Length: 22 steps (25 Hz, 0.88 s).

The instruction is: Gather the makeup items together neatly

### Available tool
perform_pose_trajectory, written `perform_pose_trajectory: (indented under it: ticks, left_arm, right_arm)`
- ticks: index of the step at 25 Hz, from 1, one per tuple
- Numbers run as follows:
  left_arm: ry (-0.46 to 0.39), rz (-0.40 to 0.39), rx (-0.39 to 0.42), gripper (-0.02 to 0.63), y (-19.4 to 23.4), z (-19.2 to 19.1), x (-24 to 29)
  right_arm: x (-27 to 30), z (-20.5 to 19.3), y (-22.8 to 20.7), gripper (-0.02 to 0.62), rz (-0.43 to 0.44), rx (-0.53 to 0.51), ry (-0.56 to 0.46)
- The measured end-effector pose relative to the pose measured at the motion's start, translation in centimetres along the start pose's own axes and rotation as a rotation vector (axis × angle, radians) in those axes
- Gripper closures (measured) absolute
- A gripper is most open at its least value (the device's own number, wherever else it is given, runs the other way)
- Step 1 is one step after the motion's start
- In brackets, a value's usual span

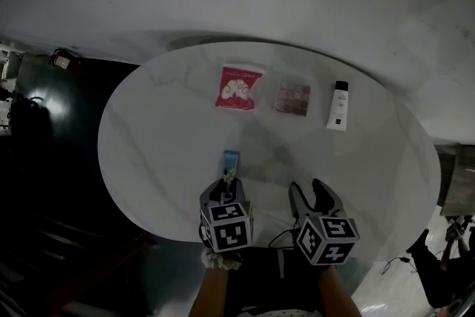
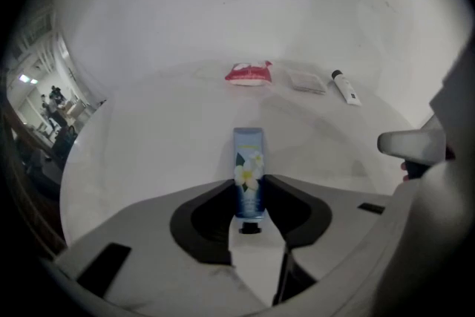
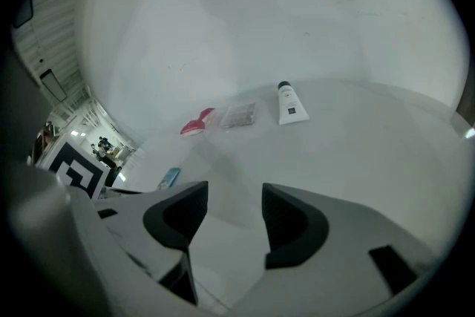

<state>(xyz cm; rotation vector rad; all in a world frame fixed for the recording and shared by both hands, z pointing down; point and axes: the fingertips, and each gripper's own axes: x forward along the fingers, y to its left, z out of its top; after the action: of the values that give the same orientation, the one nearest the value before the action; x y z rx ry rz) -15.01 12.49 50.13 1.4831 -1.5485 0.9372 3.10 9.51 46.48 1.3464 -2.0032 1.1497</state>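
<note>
On the round white table [image 1: 148, 145], a red pouch [image 1: 239, 87], an eyeshadow palette [image 1: 293, 98] and a white tube [image 1: 338, 106] lie in a row at the far side. A blue flowered tube [image 1: 231, 162] lies nearer, its capped end between the jaws of my left gripper [image 1: 227, 185], which is shut on it. The left gripper view shows the blue tube [image 2: 248, 159] pinched at its lower half by that gripper [image 2: 249, 193]. My right gripper [image 1: 312, 193] hovers beside it, open and empty [image 3: 234, 208].
The table's near edge runs just under both grippers. Dark floor and furniture [image 1: 52, 159] lie to the left of the table. A pale wall rises behind the row of items. The person's forearms reach in from the bottom.
</note>
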Motion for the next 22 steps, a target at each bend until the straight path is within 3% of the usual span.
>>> perform_pose_trajectory:
  ticks: [6,22]
  left_arm:
    - [0.082,-0.058,0.007,0.437,0.0,0.0,0.1]
    - [-0.094,-0.035,0.066,0.445,-0.6,1.4,-1.5]
  right_arm:
    - [-0.2,0.4,-0.3,0.344,0.007,0.017,-0.003]
    - [-0.3,0.3,-0.5,0.344,0.002,0.045,-0.013]
